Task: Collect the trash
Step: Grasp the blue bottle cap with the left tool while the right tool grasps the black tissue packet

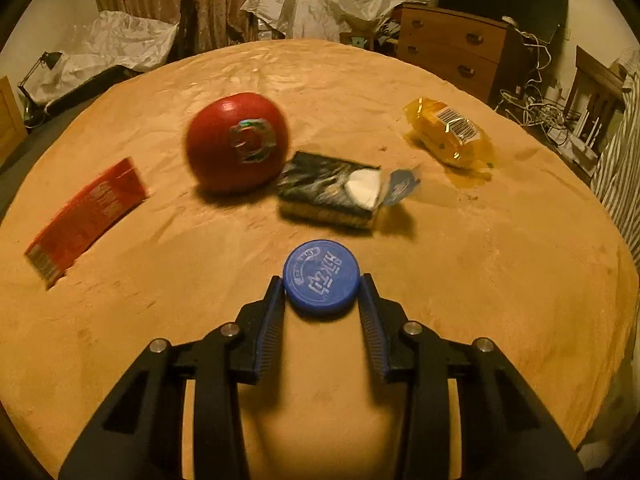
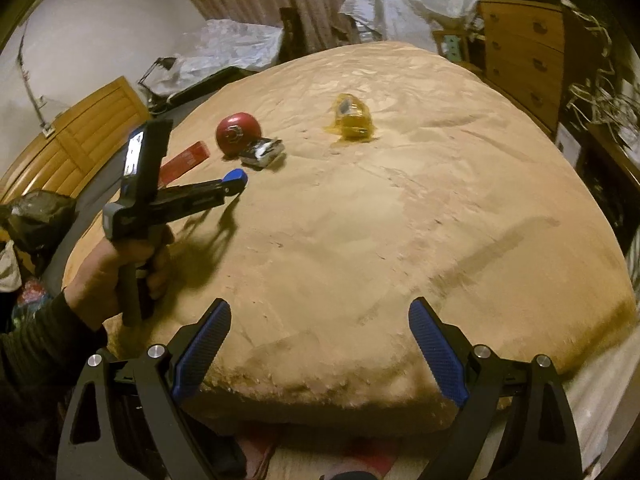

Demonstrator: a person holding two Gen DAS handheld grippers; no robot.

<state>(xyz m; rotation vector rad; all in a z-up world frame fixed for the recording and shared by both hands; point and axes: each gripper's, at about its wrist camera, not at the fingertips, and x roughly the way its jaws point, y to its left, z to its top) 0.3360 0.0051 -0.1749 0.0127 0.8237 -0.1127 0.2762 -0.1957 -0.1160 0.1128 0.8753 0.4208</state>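
Left gripper (image 1: 322,290) jaws clamped — right gripper (image 2: 320,344) jaws spread wide.

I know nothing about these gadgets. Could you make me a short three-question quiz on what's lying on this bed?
1. True or false: the left gripper holds the round blue plastic bottle cap.
2. What touches the red ball-shaped container: A the flat red paper packet, B the dark tissue pack, C the crinkled yellow plastic wrapper?
3. The right gripper is ____.

Key: 1 true; 2 B; 3 open, holding nothing.
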